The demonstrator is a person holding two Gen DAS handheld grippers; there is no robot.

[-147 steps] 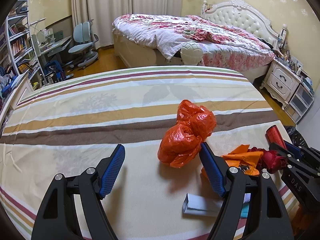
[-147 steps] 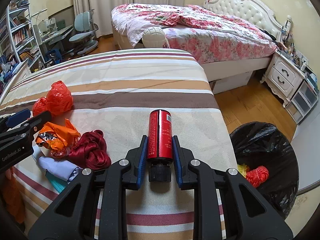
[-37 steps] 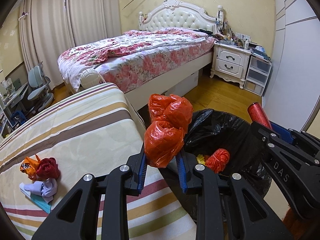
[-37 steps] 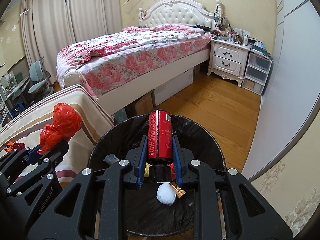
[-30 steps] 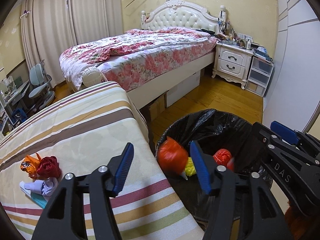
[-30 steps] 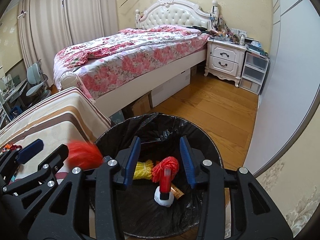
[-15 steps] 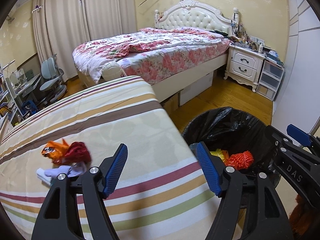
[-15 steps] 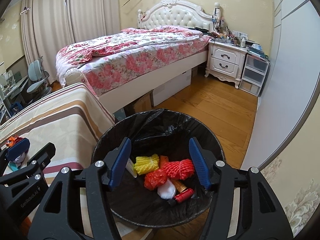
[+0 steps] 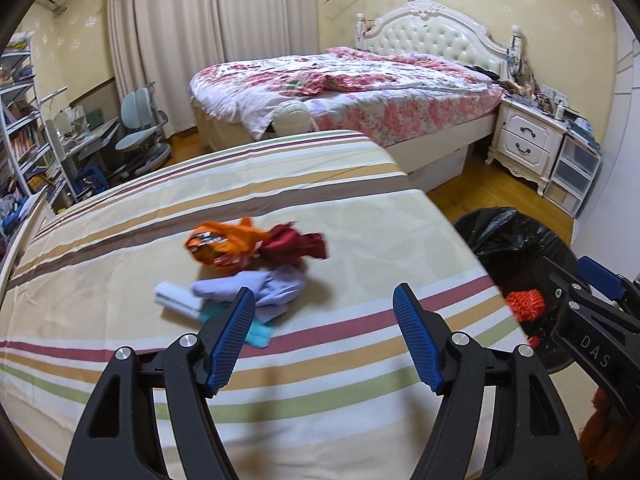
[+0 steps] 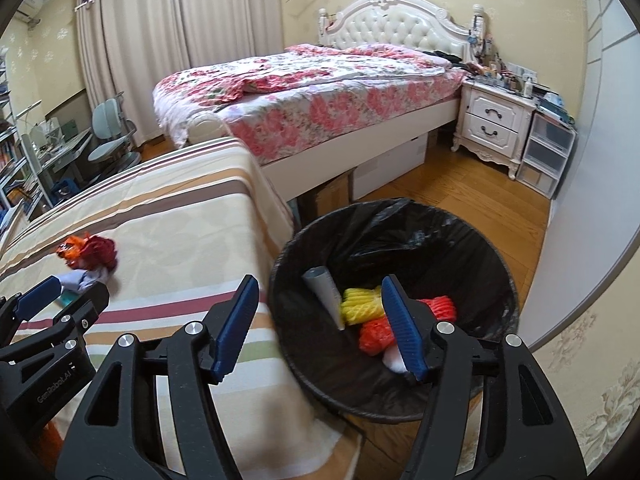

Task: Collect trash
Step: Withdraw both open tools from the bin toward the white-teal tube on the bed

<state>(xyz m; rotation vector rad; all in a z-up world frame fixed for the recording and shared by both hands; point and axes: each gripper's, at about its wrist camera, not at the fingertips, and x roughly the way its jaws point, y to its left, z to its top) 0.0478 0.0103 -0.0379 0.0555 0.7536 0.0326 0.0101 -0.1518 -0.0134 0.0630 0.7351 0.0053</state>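
Both grippers, left and right, stood open and empty, jaws just widened; the loose trash pile on the striped cloth risked scattering under a hasty grab.

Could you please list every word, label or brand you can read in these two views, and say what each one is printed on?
"DAS": on the black body of the right gripper, seen at the right edge of the left wrist view.
"GenRobot.AI": on the black body of the left gripper, seen at the lower left of the right wrist view.
The print on the orange wrapper on the striped bedspread is too blurred to read.
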